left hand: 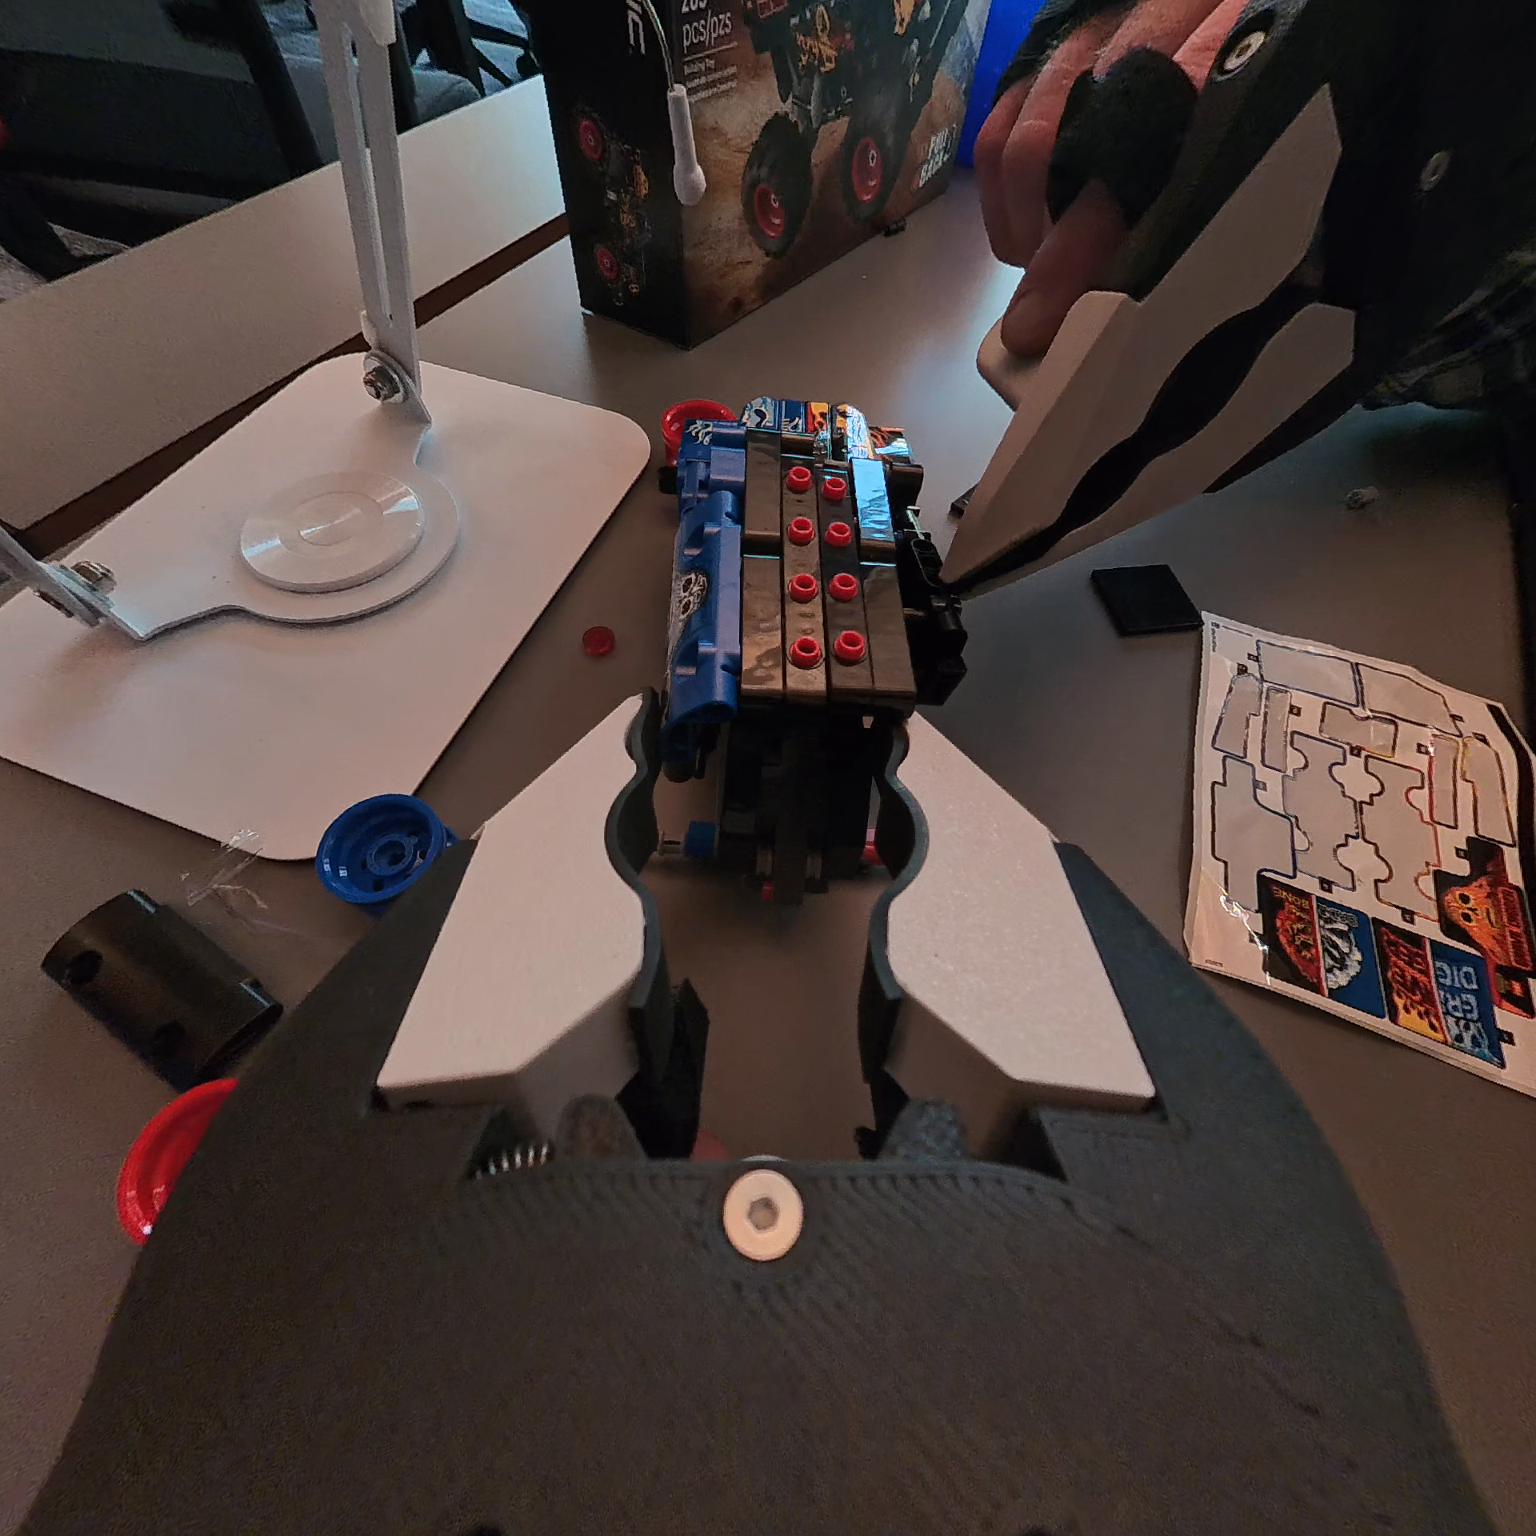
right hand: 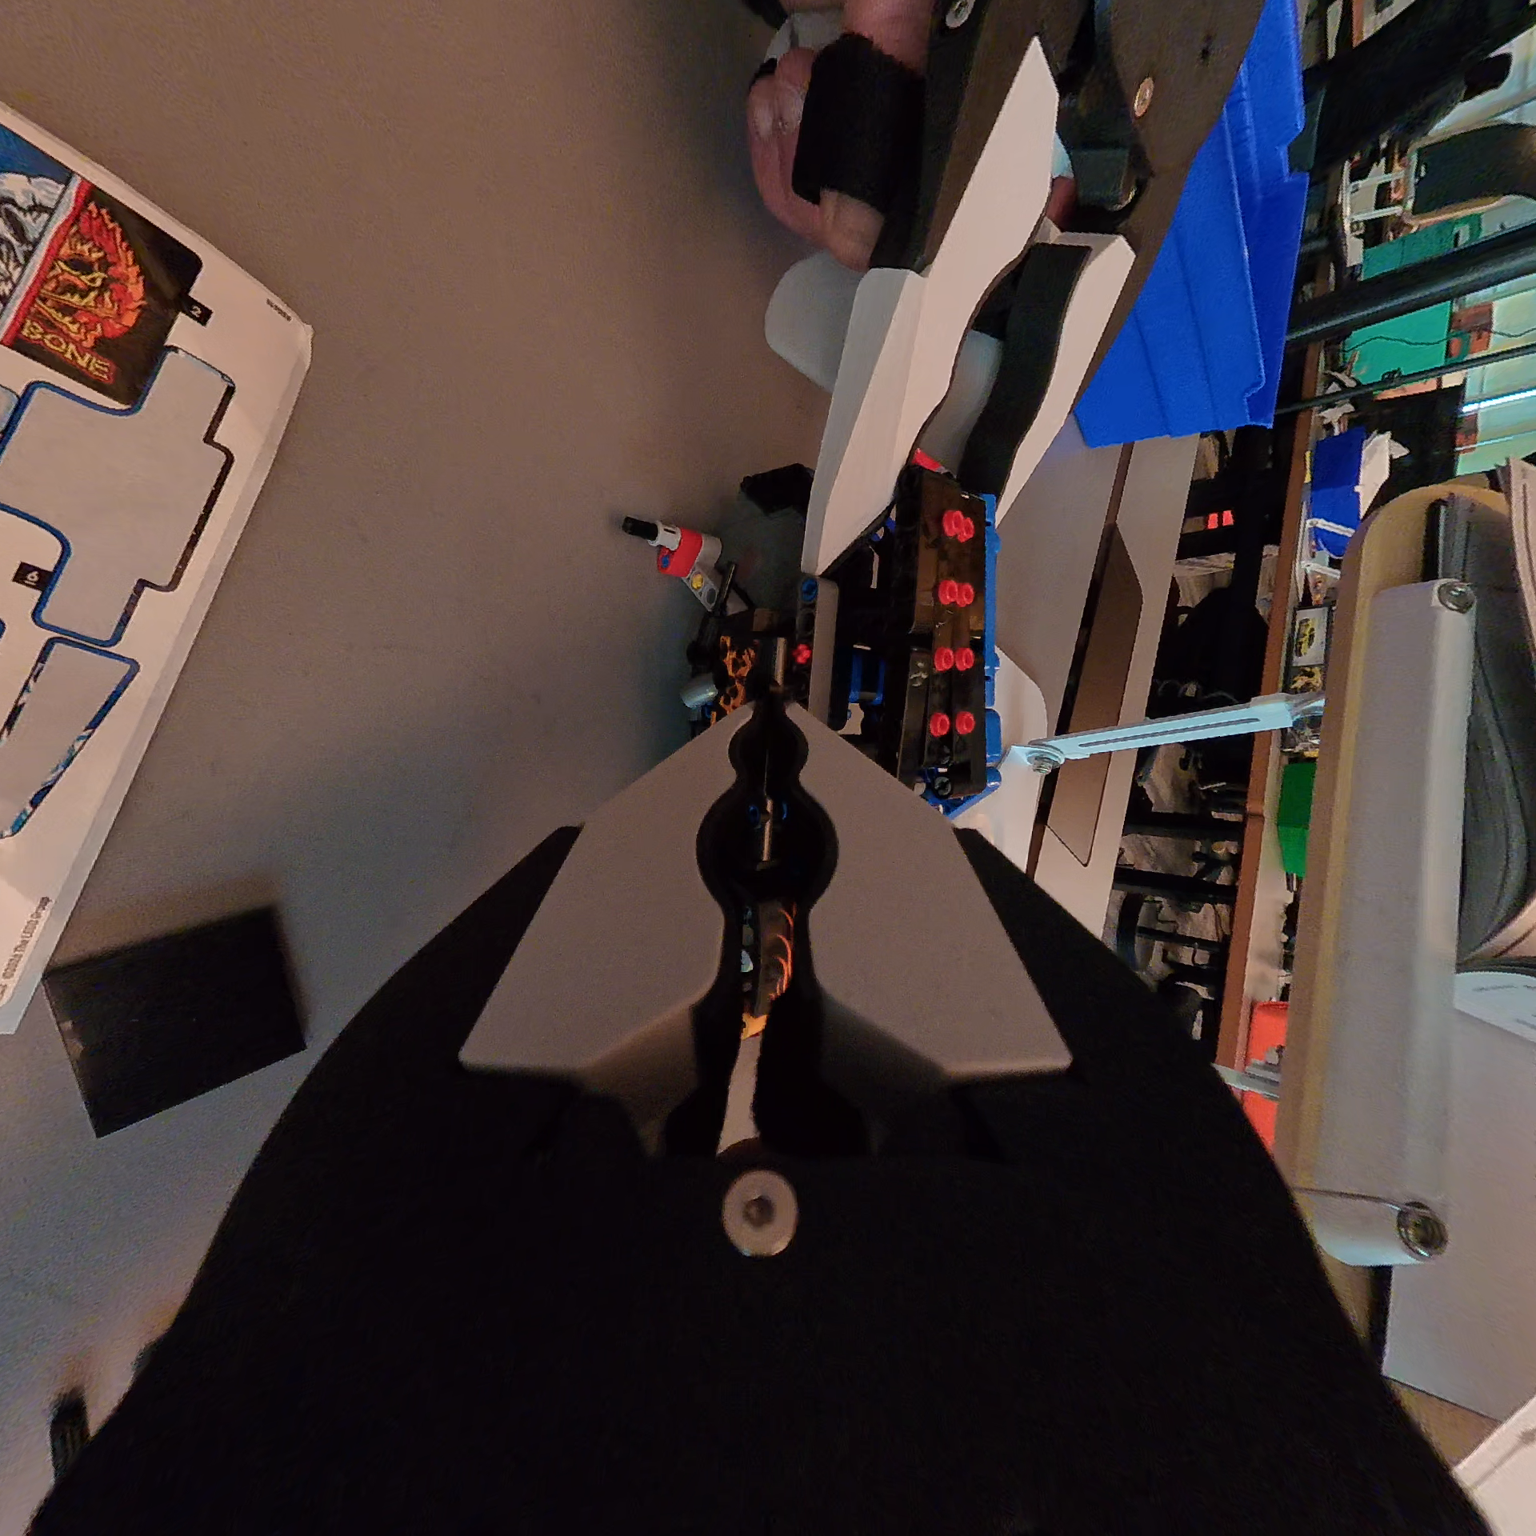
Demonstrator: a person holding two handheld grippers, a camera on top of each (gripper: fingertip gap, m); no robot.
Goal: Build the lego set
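Left tongs [left hand: 769, 752] clamp my lego truck body [left hand: 810, 573] at its near end, 12 o'clock; right tongs [left hand: 947, 578] pinched narrow on its 3 o'clock edge, over the surface [left hand: 1080, 748].

On the grey desk [left hand: 1080, 748] we see a white stand base [left hand: 332, 565] with a slotted upright arm [left hand: 374, 191], and a black cylinder [left hand: 158, 989] near the edge. Beyond the desk we make out blue bins [right hand: 1205, 274] and cluttered shelves [right hand: 1230, 748].
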